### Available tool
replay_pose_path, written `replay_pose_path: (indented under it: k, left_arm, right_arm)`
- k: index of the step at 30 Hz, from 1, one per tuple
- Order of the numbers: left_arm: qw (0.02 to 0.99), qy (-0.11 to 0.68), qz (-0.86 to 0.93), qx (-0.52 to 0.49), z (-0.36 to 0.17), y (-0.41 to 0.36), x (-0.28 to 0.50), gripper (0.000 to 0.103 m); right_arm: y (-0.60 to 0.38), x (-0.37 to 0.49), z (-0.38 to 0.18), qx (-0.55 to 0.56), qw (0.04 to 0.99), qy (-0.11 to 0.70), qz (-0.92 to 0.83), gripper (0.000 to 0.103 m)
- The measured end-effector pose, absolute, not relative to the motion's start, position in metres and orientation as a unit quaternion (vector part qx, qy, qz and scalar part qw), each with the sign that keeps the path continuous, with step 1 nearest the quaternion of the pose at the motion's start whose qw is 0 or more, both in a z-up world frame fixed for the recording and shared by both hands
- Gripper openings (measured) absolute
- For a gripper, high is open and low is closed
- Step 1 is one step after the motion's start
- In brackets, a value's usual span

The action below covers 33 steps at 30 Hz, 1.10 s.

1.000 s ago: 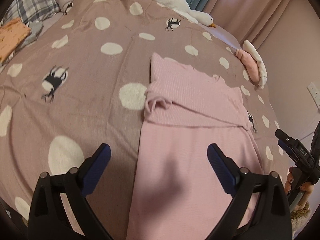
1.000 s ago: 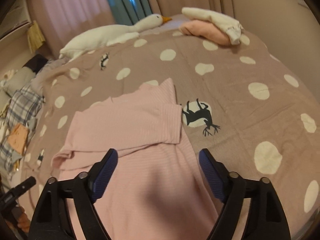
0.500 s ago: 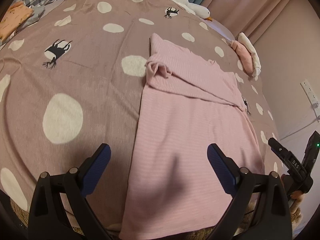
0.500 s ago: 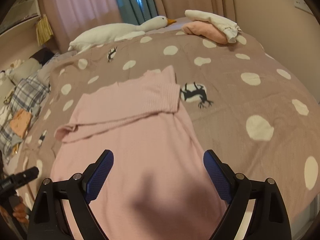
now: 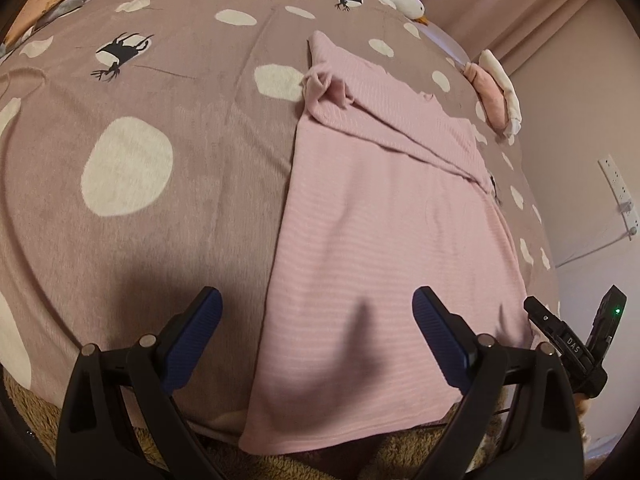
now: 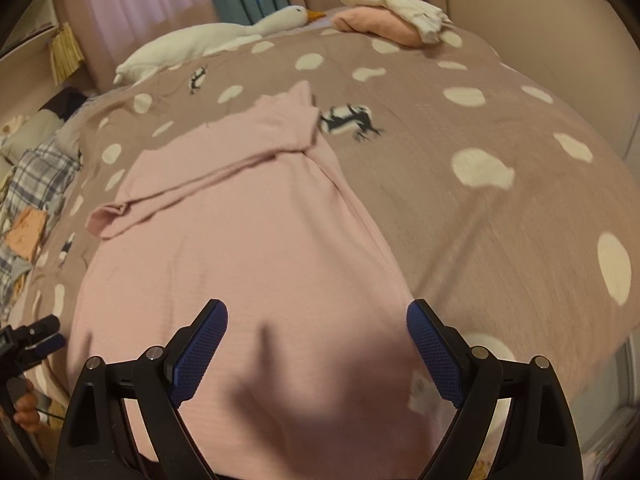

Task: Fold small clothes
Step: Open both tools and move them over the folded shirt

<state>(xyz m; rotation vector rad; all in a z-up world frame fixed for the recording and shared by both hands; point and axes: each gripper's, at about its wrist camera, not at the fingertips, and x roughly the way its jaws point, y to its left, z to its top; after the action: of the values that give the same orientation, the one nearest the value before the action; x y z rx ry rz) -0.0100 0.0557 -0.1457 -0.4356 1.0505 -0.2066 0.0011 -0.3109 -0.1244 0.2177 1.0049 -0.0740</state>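
Spotted bedspread carried the pink top flat, sleeves folded in, hem at the near edge, so I kept left gripper and right gripper wide open, empty, above that hem.

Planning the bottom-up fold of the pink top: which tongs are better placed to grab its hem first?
Probably left. The left tongs hang open over the pink top's near hem, visible at the bed edge. The right tongs are open higher over the cloth.
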Motion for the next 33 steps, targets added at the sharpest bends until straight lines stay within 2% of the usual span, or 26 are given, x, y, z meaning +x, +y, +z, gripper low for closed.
replay_pose_path:
  k: [12,16,27,30,33]
  left_arm:
    - [0.825,0.504,-0.125,-0.222,-0.155,0.056,-0.016,0.093]
    - [0.823,0.504,-0.129,-0.228,-0.156,0.059,-0.02,0.088]
    - [0.814,0.507,-0.163,-0.234,-0.159,0.059,-0.028,0.087]
    - [0.811,0.506,-0.167,-0.24,-0.16,0.06,-0.032,0.083]
    - [0.805,0.507,-0.173,-0.255,-0.161,0.063,-0.035,0.076]
  right_arm:
    - [-0.322,-0.017,-0.134,0.116,0.859,0.497,-0.043,0.091]
    - [-0.329,-0.023,-0.139,0.119,0.852,0.508,-0.055,0.091]
    - [-0.335,-0.041,-0.142,0.124,0.843,0.521,-0.056,0.091]
    - [-0.332,-0.044,-0.143,0.124,0.84,0.526,-0.048,0.09]
    - [-0.329,-0.046,-0.143,0.134,0.835,0.532,-0.029,0.084]
